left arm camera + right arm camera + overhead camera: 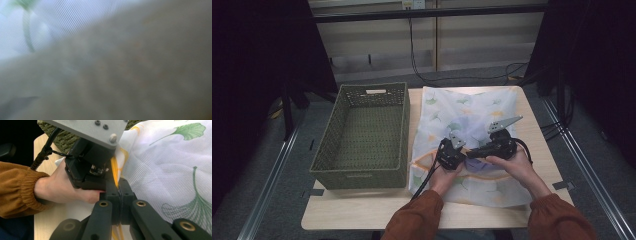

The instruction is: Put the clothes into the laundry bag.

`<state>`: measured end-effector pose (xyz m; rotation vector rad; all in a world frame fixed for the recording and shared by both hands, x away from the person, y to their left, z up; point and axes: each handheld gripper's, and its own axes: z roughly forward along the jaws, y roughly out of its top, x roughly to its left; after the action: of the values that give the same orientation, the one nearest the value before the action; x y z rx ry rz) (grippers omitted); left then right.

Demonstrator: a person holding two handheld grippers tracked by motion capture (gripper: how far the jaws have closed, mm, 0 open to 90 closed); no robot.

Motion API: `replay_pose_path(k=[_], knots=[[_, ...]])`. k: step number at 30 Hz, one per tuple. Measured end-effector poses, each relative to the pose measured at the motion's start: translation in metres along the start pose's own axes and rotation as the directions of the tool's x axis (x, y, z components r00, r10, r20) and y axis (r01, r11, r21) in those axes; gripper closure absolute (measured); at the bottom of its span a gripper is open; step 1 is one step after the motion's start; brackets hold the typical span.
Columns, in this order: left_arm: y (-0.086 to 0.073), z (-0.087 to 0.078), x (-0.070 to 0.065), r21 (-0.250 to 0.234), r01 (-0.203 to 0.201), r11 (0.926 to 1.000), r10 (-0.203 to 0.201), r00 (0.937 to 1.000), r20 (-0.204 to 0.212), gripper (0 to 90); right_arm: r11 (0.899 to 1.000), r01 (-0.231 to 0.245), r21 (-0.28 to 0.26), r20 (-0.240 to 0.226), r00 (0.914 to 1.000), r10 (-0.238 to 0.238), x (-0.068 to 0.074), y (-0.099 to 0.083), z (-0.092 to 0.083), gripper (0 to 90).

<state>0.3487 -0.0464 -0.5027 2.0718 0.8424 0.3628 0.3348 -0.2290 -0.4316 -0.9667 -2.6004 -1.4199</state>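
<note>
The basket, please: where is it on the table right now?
In the high view the basket sits on the table's left half, touching the cloth's left edge.

Left hand (443, 176): enters from the near table edge (362, 222), orange sleeve at the wrist, gripper pointing away from the edge.
Left gripper (452, 156): pressed close against the right gripper's tips; jaws hidden, cannot tell their state.
Right hand (515, 167): farther along the same table edge, wrist bent inward.
Right gripper (120, 192): lies level, pointing at the left gripper; jaws pressed together, pinching a thin fold.
</note>
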Motion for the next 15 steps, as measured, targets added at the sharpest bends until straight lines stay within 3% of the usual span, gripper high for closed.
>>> replay_pose_path(k=[3, 5, 9, 12, 15], knots=[[-0.001, -0.001, 0.0, 0.04, -0.039, 0.9985, 0.038, 0.999, 0.024, 76.2, 1.0, -0.007, 0.0, 0.003, 1.0, 0.007, -0.002, -0.001, -0.001, 89.6], [-0.002, -0.004, -0.001, 0.044, -0.042, 0.9982, 0.039, 0.9976, 0.056, 68.2, 1.0, -0.01, 0.001, 0.006, 0.9999, 0.01, -0.003, -0.002, -0.001, 89.5], [-0.003, -0.011, -0.003, 0.033, -0.045, 0.9984, 0.043, 0.9971, 0.062, 57.4, 1.0, -0.021, -0.01, 0.007, 0.9998, 0.021, -0.004, -0.002, -0.001, 89.5], [-0.001, -0.02, 0.0, 0.032, -0.059, 0.9978, 0.056, 0.9958, 0.073, 52.4, 1.0, -0.024, -0.011, 0.011, 0.9996, 0.024, -0.004, -0.002, -0.002, 89.5], [0.001, -0.027, 0.001, 0.025, -0.047, 0.9986, 0.045, 0.9954, 0.085, 49.2, 1.0, -0.026, -0.016, 0.017, 0.9995, 0.026, -0.004, -0.002, -0.002, 89.5]])
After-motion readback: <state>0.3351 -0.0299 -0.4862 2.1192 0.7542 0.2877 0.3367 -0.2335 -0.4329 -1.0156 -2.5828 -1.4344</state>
